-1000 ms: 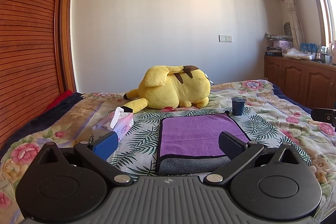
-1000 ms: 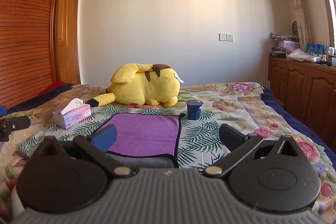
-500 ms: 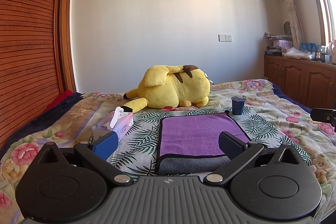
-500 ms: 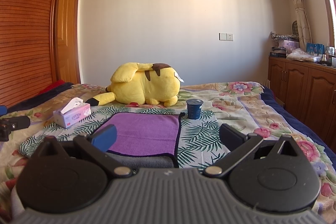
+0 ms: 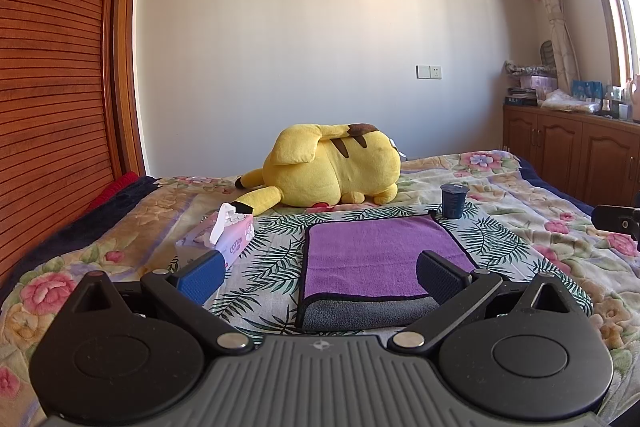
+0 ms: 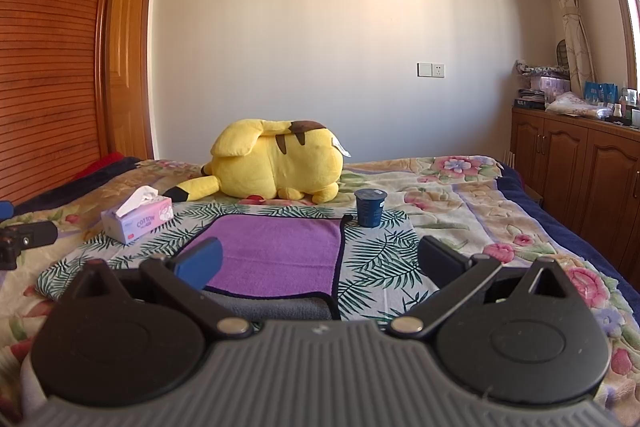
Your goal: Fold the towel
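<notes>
A purple towel (image 5: 376,253) with a dark border and a grey underside lies flat on the bed, its near edge folded over to show grey. It also shows in the right wrist view (image 6: 276,251). My left gripper (image 5: 320,277) is open and empty, held just before the towel's near edge, with the towel between its fingertips in the view. My right gripper (image 6: 320,263) is open and empty, near the towel's near right corner.
A yellow plush toy (image 5: 332,169) lies beyond the towel. A pink tissue box (image 5: 224,237) stands to the towel's left. A dark blue cup (image 5: 453,201) stands at its far right corner. Wooden cabinets (image 6: 580,179) line the right wall.
</notes>
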Motion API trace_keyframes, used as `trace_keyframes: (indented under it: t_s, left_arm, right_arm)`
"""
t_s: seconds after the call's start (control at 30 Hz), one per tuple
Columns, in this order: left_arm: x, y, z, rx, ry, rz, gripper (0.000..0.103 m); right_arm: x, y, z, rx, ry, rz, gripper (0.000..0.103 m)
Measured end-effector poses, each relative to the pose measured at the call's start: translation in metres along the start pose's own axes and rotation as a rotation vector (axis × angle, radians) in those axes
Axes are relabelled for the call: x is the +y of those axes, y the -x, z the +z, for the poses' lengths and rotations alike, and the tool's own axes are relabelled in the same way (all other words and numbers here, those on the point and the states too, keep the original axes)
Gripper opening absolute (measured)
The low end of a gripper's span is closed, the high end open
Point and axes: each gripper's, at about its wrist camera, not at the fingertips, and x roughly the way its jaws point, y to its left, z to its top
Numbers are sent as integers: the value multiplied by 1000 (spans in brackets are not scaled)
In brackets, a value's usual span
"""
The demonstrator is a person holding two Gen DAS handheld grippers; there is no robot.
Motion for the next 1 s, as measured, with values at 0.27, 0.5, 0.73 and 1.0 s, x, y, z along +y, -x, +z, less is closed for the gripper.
trace_keyframes:
  t_s: [0.27, 0.5, 0.73, 1.0]
  left_arm:
    - [0, 0, 0, 0, 0, 0, 87]
    - [0, -1, 0, 9, -2, -1, 87]
    - [-2, -5, -2, 44, -12, -6, 87]
    - [-5, -10, -5, 81, -18, -20, 87]
  right_arm:
    - [-1, 0, 1, 1, 0, 0, 103]
    - [1, 0, 0, 4, -1, -1, 103]
    - [3, -7, -7, 21, 4, -2, 103]
    - [6, -12, -6, 48, 15, 1, 103]
